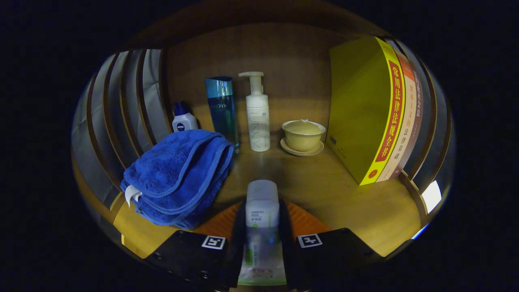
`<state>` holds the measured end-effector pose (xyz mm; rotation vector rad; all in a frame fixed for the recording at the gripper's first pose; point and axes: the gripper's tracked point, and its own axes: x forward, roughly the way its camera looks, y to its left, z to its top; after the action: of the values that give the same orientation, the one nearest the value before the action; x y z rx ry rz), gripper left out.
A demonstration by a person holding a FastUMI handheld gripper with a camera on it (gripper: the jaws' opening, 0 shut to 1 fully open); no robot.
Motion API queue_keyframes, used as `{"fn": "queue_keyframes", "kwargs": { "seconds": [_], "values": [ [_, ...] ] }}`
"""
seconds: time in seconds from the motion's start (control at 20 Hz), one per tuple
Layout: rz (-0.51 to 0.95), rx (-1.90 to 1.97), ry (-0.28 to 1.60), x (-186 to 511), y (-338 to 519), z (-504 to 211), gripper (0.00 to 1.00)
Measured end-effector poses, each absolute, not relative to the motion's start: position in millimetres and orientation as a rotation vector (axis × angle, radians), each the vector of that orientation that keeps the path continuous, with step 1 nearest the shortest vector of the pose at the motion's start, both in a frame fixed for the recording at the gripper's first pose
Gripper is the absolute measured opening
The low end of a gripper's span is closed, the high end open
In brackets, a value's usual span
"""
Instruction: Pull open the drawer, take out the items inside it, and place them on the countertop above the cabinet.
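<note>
Clamped between both fingers [284, 227], tube [262, 215] hangs over countertop [324, 182].

Gripper [262, 239]: two broad flat finger bodies with chamfered outer corners, small screw heads on the left one. Each carries a square black-and-white fiducial marker near its inner edge. Ribbed panels sit behind them.
</note>
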<state>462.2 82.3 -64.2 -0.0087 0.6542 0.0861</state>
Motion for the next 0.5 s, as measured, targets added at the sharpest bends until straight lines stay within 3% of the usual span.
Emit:
{"fn": "queue_keyframes", "kwargs": {
  "seconds": [0.35,0.5],
  "values": [
    [0.070,-0.032,0.622,461.7,79.3,-63.3,0.65],
    [0.077,-0.023,0.607,459.2,81.0,-58.7,0.92]
  ]
}}
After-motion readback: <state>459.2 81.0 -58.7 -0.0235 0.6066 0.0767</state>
